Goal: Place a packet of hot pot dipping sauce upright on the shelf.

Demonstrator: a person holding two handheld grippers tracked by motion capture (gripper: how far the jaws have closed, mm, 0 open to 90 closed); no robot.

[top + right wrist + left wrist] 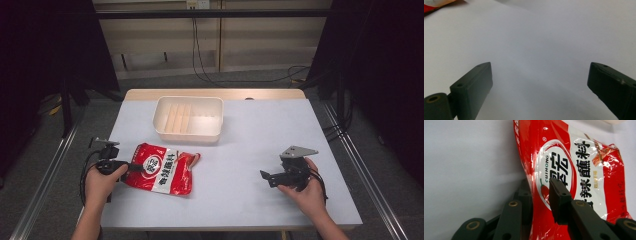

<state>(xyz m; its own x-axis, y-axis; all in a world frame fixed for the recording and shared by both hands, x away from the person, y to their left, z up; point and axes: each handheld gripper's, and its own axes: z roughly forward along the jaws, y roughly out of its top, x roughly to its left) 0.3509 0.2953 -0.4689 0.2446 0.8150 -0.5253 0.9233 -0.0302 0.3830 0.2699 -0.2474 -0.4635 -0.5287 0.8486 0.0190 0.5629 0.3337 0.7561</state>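
Observation:
A red and white seasoning bag (161, 170) with black characters lies flat on the front left of the white table (250, 145). My left gripper (134, 166) is at the bag's left edge, shut on it. In the left gripper view one jaw lies on top of the bag (579, 170) and the other under its edge, with my left gripper (539, 192) pinching the film. My right gripper (265, 176) rests low over the bare table at the front right, held by a hand. In the right gripper view my right gripper (540, 80) is wide open with nothing between its fingers.
A cream plastic bin (188, 119) with a ribbed floor stands at the back middle of the table, just beyond the bag. Cables run across the floor behind the table. Metal rails flank the table on both sides.

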